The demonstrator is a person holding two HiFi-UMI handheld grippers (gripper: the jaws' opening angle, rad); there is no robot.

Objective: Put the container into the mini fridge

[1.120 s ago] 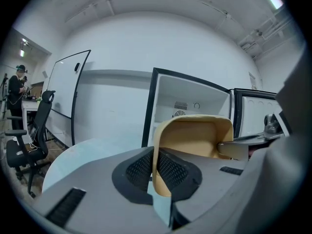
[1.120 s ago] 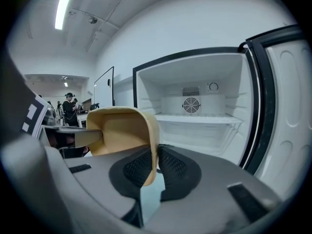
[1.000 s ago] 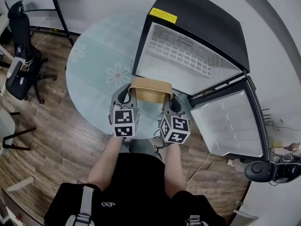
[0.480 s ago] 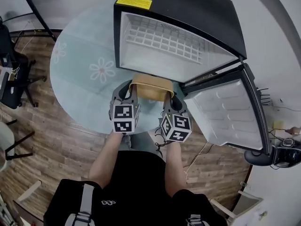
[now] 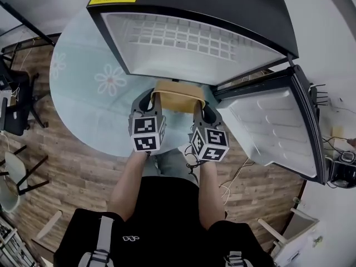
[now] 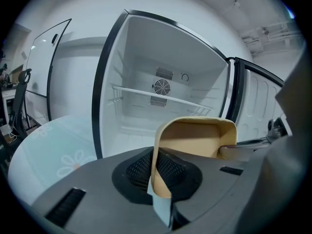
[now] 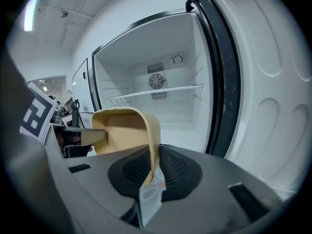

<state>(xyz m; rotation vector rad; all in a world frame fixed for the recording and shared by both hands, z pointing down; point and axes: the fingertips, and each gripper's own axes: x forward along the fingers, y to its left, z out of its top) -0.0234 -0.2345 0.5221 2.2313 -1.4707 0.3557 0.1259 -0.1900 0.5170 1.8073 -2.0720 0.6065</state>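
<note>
The left gripper (image 6: 161, 182) has its jaws narrow, pinched on the left end wall of the container (image 6: 195, 138), whose thin tan wall stands on edge between the black pads. The right gripper (image 7: 152, 174) has the opposite end wall between its jaws in the same way. Those jaws are opening a little at this moment, but the pads look to be touching the wall on both sides. The container therefore hangs between the two grippers, off the bench (image 5: 92, 104). In the head view its long axis runs from 9 to 3 o'clock, with one gripper at each end and neither nearer than the other. The fridge (image 5: 194, 43) lies at 12 o'clock from the jaws, just beyond the container, with its mouth facing the person. Its door (image 5: 272, 132) is swung out toward 3 o'clock, beside the right gripper. Inside, a wire shelf (image 6: 161, 95) crosses the cavity, with room showing below it. The coming move is probably a straight push toward 12 o'clock with both grippers together, keeping the long axis square to the opening. The main risk seems to be the loosening right grip, since that end could sag or slip before the container is inside.
</note>
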